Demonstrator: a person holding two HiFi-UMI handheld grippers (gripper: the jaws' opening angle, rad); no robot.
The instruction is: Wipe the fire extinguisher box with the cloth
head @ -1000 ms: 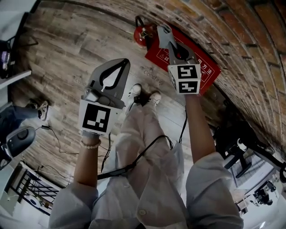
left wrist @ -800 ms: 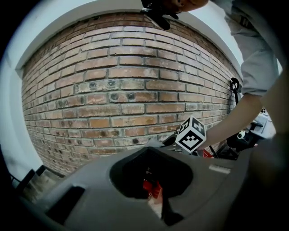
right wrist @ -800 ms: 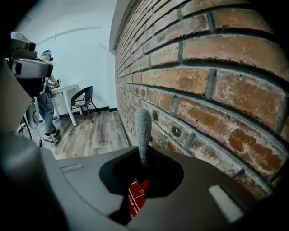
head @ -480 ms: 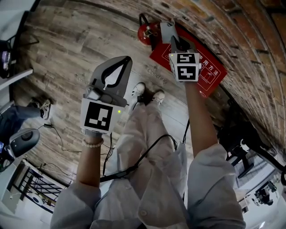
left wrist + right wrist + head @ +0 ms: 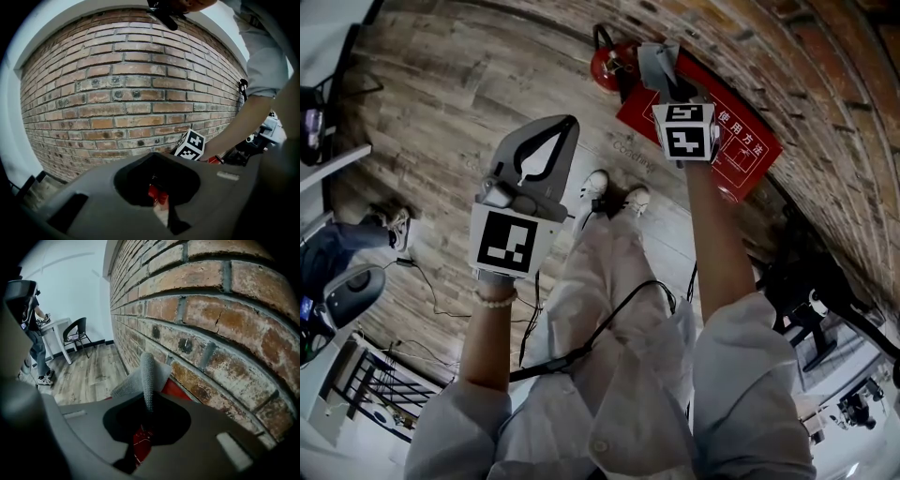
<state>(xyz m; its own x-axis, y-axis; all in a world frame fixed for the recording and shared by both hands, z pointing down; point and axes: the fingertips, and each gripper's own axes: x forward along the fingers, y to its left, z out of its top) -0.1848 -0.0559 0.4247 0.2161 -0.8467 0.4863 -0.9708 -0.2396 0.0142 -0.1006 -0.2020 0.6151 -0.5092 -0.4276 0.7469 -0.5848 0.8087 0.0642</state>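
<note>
A red fire extinguisher box (image 5: 745,145) with white print stands low against the brick wall. In the head view my right gripper (image 5: 666,89) reaches over its left end, shut on a grey cloth (image 5: 651,58). The right gripper view shows the folded cloth (image 5: 147,376) pinched upright between the jaws of the right gripper (image 5: 149,401), with the red box (image 5: 176,389) just behind it against the bricks. My left gripper (image 5: 565,125) is held back over the wooden floor, shut and holding nothing. Its own view faces the wall, with the left gripper (image 5: 157,155) shut.
A red fire extinguisher (image 5: 605,67) stands on the floor left of the box. Black equipment (image 5: 806,281) sits at the right along the brick wall (image 5: 126,93). A person (image 5: 35,341), a white table (image 5: 55,326) and a black chair (image 5: 77,333) are farther off. Cables lie on the floor (image 5: 422,291).
My right gripper has moved up and away from me with the cloth, toward the box's left end near the extinguisher. The left gripper has barely moved.
</note>
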